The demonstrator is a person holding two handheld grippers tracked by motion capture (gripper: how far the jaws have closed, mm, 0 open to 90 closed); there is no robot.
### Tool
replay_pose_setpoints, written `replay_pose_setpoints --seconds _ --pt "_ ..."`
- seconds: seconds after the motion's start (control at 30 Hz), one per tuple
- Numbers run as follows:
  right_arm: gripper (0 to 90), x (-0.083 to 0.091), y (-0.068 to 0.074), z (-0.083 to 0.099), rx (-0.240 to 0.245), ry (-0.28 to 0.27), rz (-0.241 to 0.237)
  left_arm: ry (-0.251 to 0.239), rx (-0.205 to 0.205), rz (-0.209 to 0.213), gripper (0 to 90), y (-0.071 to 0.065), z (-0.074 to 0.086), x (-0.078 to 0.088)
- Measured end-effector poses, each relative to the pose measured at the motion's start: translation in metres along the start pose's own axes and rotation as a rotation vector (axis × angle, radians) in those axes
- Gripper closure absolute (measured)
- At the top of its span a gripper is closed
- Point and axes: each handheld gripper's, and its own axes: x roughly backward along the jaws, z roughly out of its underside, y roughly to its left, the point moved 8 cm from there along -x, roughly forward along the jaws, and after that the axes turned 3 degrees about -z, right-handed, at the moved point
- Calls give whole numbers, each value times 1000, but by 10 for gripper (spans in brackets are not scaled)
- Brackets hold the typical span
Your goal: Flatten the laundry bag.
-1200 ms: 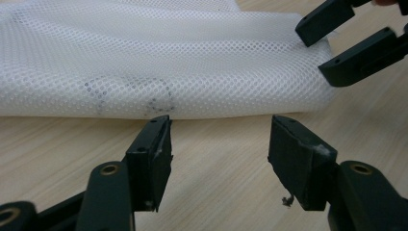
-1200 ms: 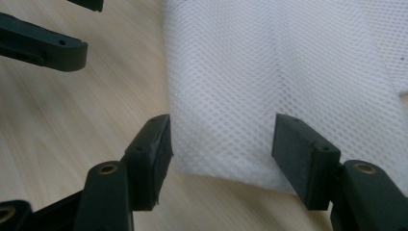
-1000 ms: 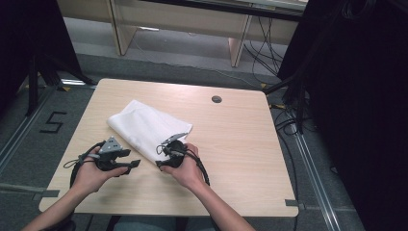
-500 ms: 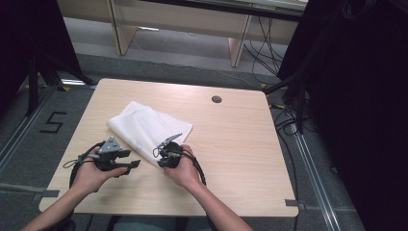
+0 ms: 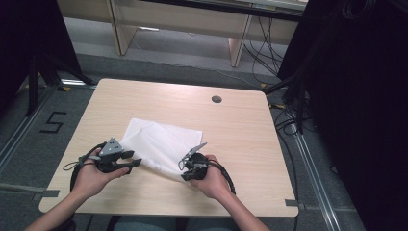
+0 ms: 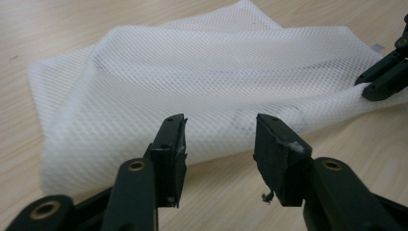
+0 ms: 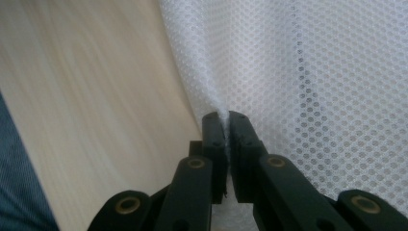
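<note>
step: gripping white mesh bag (image 5: 159, 144) lying on table (image 5: 240, 144) | right gripper (image 7: 225, 120): jaws clamped on bag's near edge | left gripper (image 6: 220, 139): jaws have just been closing, apart (bag beyond them, untouched) | next: likely advance left, pinch edge

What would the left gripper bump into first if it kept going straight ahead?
Most likely the white mesh bag. The left gripper has just been closing its jaws, with nothing between them yet, and the bag's near edge lies right in front on the table. Depth is hard to judge.
</note>
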Motion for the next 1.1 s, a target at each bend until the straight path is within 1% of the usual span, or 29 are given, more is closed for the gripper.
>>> replay_pose_setpoints --seconds 0.03,0.07,0.1,0.13,0.17,0.23,0.27,0.3,0.33,0.37,0.4,0.43,0.47,0.5,0.53,0.57,0.6,0.63,0.67,0.7,0.73,0.77,0.83,0.87,0.9,0.93,0.97,1.0,1.1 --pt "871 0 0 0 0 0 0 0 0 0 590 0 0 0" --pt "833 8 0 13 9 38 -14 -25 -57 -9 619 -4 -6 2" --pt "800 10 1 16 9 44 -18 -35 -91 -19 628 -6 -8 3" --pt "756 14 1 20 0 47 -20 -35 -113 -19 635 -8 -9 3" --pt "699 18 -1 21 0 37 -9 -37 -88 2 648 -14 -10 1" --pt "655 28 -5 20 -27 6 -15 -23 -104 18 664 -18 -10 -1" --pt "643 35 -6 19 -70 -10 -13 -12 -101 19 670 -21 -9 -3" --pt "628 40 -9 16 -108 -24 1 -8 -86 30 679 -24 -10 -5" --pt "612 43 -18 10 -82 -65 30 5 -62 46 688 -28 -10 -6" --pt "598 46 -25 6 -89 -81 47 29 -59 61 698 -31 -9 -6" --pt "586 48 -31 2 -103 -95 62 34 -105 62 718 -33 -11 -8" --pt "574 49 -37 -2 -142 -96 81 51 -117 64 734 -35 -10 -8" --pt "563 49 -38 -5 -175 -90 81 64 -120 72 743 -39 -10 -10" --pt "551 48 -50 -11 -120 -113 109 81 -127 85 753 -43 -9 -11" --pt "539 47 -56 -15 -126 -115 128 100 -126 104 765 -46 -9 -13" --pt "529 46 -59 -19 -155 -110 124 100 -126 104 772 -46 -9 -13" --pt "512 44 -66 -25 -150 -120 135 131 -114 140 777 -54 -8 -18" --pt "501 42 -69 -28 -157 -116 138 142 -117 149 781 -56 -9 -21" --pt "490 39 -71 -31 -164 -105 134 161 -140 163 787 -58 -9 -22" --pt "486 36 -73 -34 -159 -100 133 170 -151 171 792 -61 -9 -25" --pt "480 34 -74 -35 -182 -81 131 180 -137 178 796 -65 -9 -28" --pt "474 30 -77 -37 -164 -77 130 186 -151 187 796 -67 -10 -31" --pt "465 24 -80 -41 -153 -69 123 190 -144 191 795 -70 -10 -34" --pt "461 20 -81 -43 -155 -67 126 202 -160 204 794 -74 -11 -38" --pt "457 18 -83 -44 -155 -62 133 203 -154 201 794 -75 -12 -41" --pt "455 16 -85 -45 -159 -59 139 212 -159 207 794 -77 -12 -43" --pt "452 14 -88 -45 -153 -60 148 209 -159 206 794 -79 -12 -45" --pt "450 11 -90 -46 -163 -61 150 212 -166 207 795 -81 -13 -47" --pt "446 1 -94 -43 -164 -35 147 221 -179 222 796 -87 -13 -53"
